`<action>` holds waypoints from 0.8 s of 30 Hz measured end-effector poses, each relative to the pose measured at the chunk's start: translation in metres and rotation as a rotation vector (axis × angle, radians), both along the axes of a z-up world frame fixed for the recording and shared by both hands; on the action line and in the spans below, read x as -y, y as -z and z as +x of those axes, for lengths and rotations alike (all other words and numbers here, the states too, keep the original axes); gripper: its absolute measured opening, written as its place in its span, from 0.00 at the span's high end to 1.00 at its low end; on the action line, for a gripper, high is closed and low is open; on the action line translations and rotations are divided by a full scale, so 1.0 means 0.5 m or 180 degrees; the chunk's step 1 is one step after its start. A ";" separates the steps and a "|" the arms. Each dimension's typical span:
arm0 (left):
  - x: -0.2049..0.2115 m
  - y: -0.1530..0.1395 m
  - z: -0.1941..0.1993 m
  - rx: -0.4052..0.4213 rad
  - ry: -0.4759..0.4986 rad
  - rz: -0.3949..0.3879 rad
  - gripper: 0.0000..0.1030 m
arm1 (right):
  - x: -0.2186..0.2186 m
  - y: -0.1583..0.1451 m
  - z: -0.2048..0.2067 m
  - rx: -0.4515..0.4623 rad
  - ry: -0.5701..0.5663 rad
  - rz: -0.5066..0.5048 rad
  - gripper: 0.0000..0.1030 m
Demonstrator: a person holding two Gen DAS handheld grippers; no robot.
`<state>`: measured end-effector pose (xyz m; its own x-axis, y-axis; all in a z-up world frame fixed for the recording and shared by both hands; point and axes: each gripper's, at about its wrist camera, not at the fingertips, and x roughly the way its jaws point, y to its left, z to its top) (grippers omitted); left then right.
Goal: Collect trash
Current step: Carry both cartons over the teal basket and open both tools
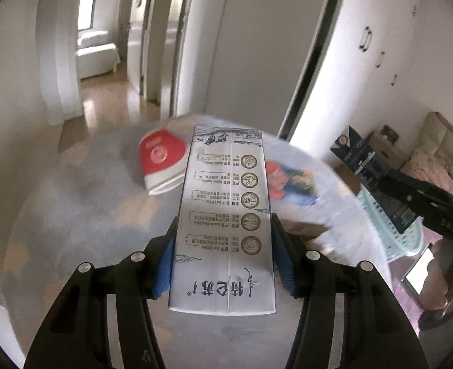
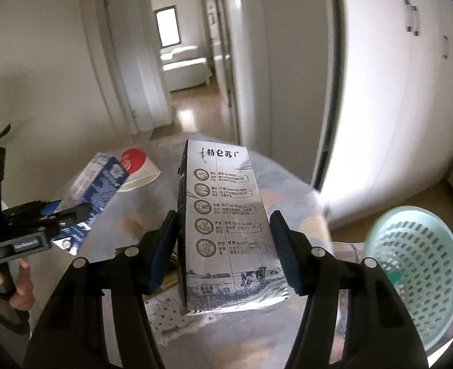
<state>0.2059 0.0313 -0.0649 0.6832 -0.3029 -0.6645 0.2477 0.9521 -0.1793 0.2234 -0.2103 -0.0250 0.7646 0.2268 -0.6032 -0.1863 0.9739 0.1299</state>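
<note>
My left gripper (image 1: 223,255) is shut on a white and blue milk carton (image 1: 226,215), held above the round table (image 1: 72,215). My right gripper (image 2: 223,246) is shut on a second milk carton (image 2: 229,230) of the same kind, held above the table's right side. The right gripper with its carton (image 1: 377,178) shows at the right of the left wrist view; the left gripper with its carton (image 2: 94,190) shows at the left of the right wrist view. A mint green perforated basket (image 2: 417,270) stands to the right, below table level.
A red and white package (image 1: 162,160) lies on the far side of the table, and a colourful wrapper (image 1: 291,181) lies right of the left carton. A spotted paper (image 2: 171,316) lies on the table under the right carton. A doorway and a hallway lie beyond.
</note>
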 end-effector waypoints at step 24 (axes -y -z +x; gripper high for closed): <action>0.538 -0.055 -0.042 0.0232 0.1377 0.0022 0.49 | 0.449 -0.020 -0.155 -0.0188 0.1454 0.0732 0.44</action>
